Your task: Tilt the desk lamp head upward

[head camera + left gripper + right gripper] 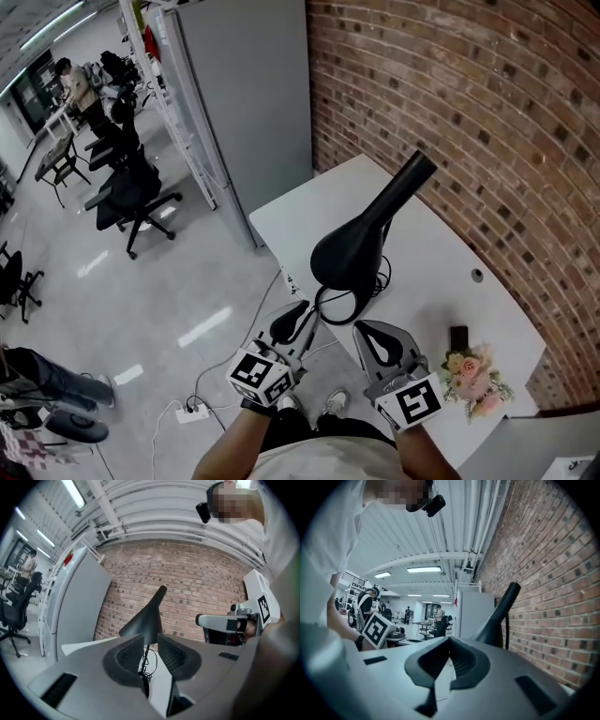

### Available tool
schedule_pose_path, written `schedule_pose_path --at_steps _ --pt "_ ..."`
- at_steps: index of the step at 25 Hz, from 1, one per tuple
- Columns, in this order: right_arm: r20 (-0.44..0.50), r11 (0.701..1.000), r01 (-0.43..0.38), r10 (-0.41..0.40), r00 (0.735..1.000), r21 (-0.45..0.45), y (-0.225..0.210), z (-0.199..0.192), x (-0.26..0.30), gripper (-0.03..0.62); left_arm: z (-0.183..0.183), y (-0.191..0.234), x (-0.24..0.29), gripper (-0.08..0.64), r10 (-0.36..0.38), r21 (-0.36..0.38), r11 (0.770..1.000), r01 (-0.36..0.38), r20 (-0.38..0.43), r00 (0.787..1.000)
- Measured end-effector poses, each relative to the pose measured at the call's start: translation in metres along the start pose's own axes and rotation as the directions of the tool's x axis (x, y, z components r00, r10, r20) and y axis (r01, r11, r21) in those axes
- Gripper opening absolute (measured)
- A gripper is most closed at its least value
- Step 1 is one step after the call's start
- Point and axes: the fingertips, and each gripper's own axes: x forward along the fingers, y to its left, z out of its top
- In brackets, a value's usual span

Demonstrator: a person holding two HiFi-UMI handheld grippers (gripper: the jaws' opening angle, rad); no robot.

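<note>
Lamp (352, 251) stands on the white table (441, 253) by the brick wall (487, 112). It is black, with the wide end of the cone head toward the person and the narrow end rising toward the wall. Neither gripper touches it.

Head view: left gripper (298, 317) and right gripper (373, 336) sit side by side just on the near side of the lamp, both level. The cable (337, 305) loops under the lamp head, between it and the grippers. Only this view shows the flowers (473, 375), on the table well right of the lamp, and the chairs (131, 192), far left of it on the floor.

Left gripper view: the left gripper (151, 639) has its fingers a narrow gap apart and holds nothing. The lamp stem and cable show through the gap, well beyond the tips. The right gripper shows to the right of the lamp. The head view cannot resolve this gap.

Right gripper view: the right gripper (450, 641) has its fingertips together with nothing between them. The lamp is off to the right of the jaws, against the wall, not in line with them. The left gripper's marker cube (377, 629) is at far left.
</note>
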Motion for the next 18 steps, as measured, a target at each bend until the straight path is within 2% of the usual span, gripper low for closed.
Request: schedule_pose_path --at_steps 1,4,7,10,14,16,18 --pt "-0.001 1.0 0.02 -0.02 1.0 0.006 -0.003 0.001 -0.001 0.014 -0.002 0.001 0.005 0.105 -0.014 -0.022 1.0 0.014 0.001 1.0" --pt "-0.017 0.998 0.063 -0.063 0.998 -0.001 -0.009 0.002 -0.007 0.014 -0.012 0.002 0.018 0.126 -0.057 -0.1 0.993 0.057 -0.003 0.998" --pt "-0.025 0.996 0.088 -0.088 0.996 0.005 -0.012 0.004 -0.01 0.014 -0.017 0.011 0.027 0.166 -0.072 -0.199 0.977 0.073 0.011 0.997" --pt "-0.046 0.993 0.117 -0.118 0.992 -0.016 -0.017 0.004 -0.016 0.014 -0.018 0.014 0.036 0.193 -0.091 -0.262 0.96 0.097 0.035 0.995" --pt "-0.055 0.987 0.16 -0.161 0.985 -0.028 -0.022 0.006 -0.023 0.014 -0.026 0.023 0.043 0.238 -0.096 -0.383 0.917 0.109 0.055 0.994" --pt "-0.065 0.985 0.165 -0.168 0.984 -0.043 -0.025 0.004 -0.025 0.014 -0.03 0.023 0.047 0.241 -0.104 -0.407 0.906 0.116 0.051 0.993" --pt "-0.068 0.984 0.172 -0.174 0.982 -0.046 -0.027 0.004 -0.026 0.014 -0.031 0.021 0.052 0.242 -0.122 -0.404 0.905 0.134 0.053 0.991"
